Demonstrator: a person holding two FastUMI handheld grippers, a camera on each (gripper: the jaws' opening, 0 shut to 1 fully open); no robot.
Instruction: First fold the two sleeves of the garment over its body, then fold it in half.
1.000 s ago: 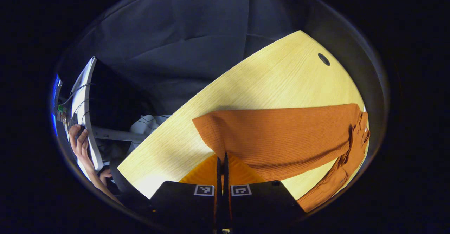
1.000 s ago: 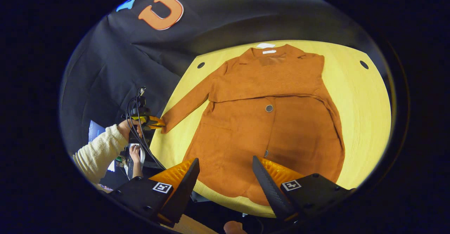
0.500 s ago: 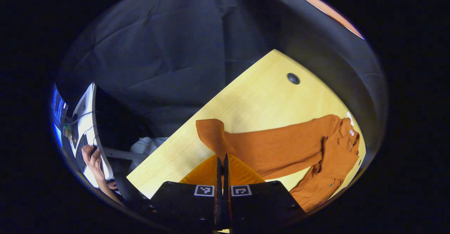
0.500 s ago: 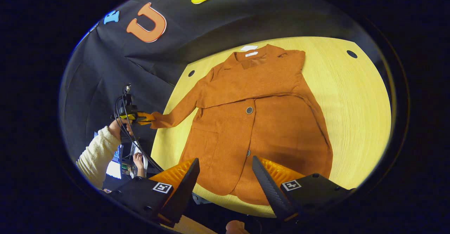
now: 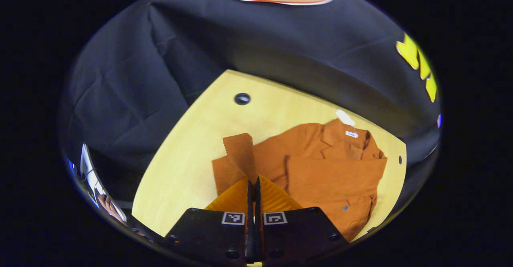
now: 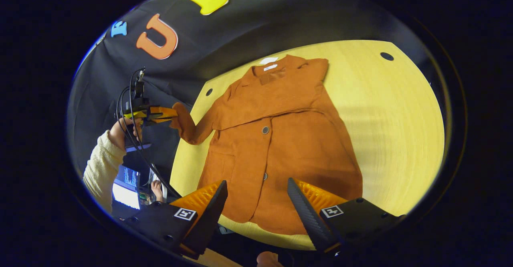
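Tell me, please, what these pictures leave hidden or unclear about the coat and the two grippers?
- Hem of the coat: right gripper view, covered by the open right gripper.
- Cuff of the sleeve: left gripper view, its end runs behind the shut left gripper.
- Neck label: both views, too small to read.
- Folded-over right sleeve: its cuff can't be picked out.

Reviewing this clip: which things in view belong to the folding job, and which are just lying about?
Part of the job:
orange garment
its sleeve, pinched in the left gripper
right gripper, open near the hem
wooden table

Lying about:
laptop
cables
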